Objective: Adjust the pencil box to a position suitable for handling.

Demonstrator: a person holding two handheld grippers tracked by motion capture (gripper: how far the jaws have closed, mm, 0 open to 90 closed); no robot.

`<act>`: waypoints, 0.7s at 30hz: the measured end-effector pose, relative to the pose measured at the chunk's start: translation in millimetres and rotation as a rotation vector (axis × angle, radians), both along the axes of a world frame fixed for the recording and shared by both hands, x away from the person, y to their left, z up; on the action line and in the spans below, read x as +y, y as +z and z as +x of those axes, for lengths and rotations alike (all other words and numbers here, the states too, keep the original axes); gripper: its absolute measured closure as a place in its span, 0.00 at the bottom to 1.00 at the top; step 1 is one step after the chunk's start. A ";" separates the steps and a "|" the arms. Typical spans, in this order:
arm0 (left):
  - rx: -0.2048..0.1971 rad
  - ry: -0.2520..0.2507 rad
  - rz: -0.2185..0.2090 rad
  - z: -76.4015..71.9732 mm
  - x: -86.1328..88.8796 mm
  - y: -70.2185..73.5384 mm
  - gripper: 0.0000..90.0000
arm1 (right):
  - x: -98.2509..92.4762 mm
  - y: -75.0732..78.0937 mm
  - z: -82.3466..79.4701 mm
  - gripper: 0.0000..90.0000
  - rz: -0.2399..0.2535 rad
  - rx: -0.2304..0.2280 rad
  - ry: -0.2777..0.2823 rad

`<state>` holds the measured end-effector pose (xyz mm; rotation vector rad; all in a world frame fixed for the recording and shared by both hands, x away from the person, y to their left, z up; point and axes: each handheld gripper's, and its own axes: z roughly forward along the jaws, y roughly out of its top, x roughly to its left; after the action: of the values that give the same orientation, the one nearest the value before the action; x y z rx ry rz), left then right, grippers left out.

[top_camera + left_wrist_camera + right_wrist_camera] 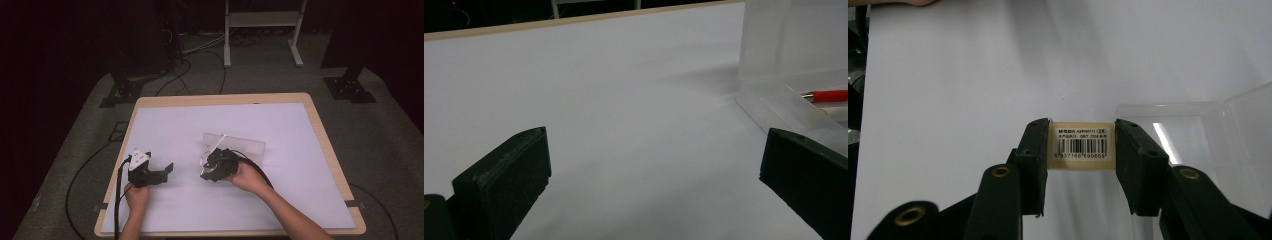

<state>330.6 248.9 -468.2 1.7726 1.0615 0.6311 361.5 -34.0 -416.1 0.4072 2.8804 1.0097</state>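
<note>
While the right hand-held gripper point(1082, 145) clamps a small cream eraser point(1082, 144) with a barcode label between its jaws, just beside the clear plastic box point(239, 144) on the white counter point(280, 190), the left hand-held gripper point(654, 175) rests with jaws wide apart and empty, near the box's other side. A red pen point(830, 95) lies inside the box.

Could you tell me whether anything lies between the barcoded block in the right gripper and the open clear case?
Nothing visible does. The right gripper grips the block beside the clear case, with bare white table around them.
</note>
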 end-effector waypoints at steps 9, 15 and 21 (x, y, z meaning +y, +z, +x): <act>-0.002 0.001 -0.004 0.1 0.5 0.0 0.00 | -2.1 3.7 4.9 0.64 0.007 -0.004 -0.012; -0.005 0.002 -0.009 0.1 0.4 -0.2 0.00 | -3.9 5.5 8.4 0.64 0.009 -0.007 -0.022; -0.005 0.002 -0.012 0.1 0.4 -0.3 0.00 | -5.1 9.6 13.5 0.64 0.013 -0.008 -0.030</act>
<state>330.7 249.3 -468.5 1.7592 1.0615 0.6294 375.0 -39.1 -406.4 0.4449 2.8531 1.0236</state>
